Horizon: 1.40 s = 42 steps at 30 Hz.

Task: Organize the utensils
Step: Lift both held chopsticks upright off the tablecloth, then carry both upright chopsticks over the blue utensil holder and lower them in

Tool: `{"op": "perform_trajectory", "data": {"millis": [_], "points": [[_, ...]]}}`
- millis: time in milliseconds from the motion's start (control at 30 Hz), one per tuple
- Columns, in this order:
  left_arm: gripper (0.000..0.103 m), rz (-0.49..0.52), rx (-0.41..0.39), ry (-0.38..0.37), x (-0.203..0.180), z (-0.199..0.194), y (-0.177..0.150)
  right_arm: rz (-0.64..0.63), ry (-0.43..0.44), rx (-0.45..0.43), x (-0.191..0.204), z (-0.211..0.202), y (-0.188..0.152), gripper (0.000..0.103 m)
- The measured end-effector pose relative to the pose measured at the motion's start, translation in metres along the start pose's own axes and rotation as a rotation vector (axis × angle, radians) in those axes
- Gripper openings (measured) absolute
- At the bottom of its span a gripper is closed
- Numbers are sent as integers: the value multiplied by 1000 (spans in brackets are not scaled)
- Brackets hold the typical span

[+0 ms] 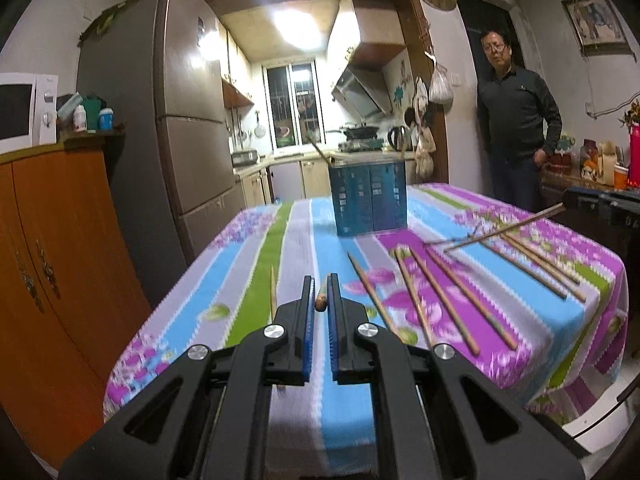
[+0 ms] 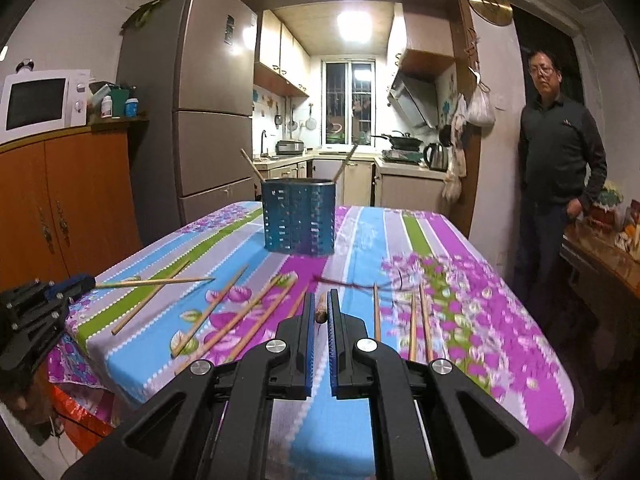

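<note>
A blue perforated utensil holder (image 1: 370, 198) (image 2: 298, 216) stands at the middle of the striped floral tablecloth (image 1: 256, 280), with two chopsticks leaning in it. Several wooden chopsticks (image 1: 444, 300) (image 2: 244, 316) lie loose on the cloth in front of it. My left gripper (image 1: 320, 280) is shut on a chopstick (image 1: 320, 303), seen end-on between its blue pads. From the right wrist view that gripper (image 2: 86, 282) holds its chopstick (image 2: 156, 282) level above the cloth. My right gripper (image 2: 319, 296) (image 1: 568, 200) is shut on another chopstick (image 2: 320, 312) (image 1: 504, 230), lifted off the table.
A person (image 1: 516, 120) in dark clothes stands by the doorway at the table's far right. An orange cabinet (image 1: 60, 260) with a microwave (image 2: 40, 100) is on the left, beside a tall fridge (image 2: 200, 112). A cluttered side table (image 1: 600, 168) stands on the right.
</note>
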<state>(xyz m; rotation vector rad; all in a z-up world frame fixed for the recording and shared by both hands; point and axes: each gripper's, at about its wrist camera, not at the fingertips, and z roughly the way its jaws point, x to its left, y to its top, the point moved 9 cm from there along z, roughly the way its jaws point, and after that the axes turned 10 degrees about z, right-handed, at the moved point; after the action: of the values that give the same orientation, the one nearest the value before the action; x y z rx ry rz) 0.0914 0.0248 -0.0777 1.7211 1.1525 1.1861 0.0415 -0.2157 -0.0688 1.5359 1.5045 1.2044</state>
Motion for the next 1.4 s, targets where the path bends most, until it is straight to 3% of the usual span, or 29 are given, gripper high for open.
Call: {"op": "perform_trajectory", "data": {"millis": [433, 800, 1000, 1400], "points": [[5, -49, -51, -9, 24, 26, 51, 42, 58, -10, -4, 28, 56, 7], [5, -149, 52, -148, 50, 68, 84, 51, 92, 28, -8, 54, 93, 7], [5, -124, 75, -151, 58, 87, 108, 37, 96, 43, -9, 62, 111, 7], [4, -86, 22, -195, 50, 80, 150, 28, 123, 72, -7, 61, 140, 7]]}}
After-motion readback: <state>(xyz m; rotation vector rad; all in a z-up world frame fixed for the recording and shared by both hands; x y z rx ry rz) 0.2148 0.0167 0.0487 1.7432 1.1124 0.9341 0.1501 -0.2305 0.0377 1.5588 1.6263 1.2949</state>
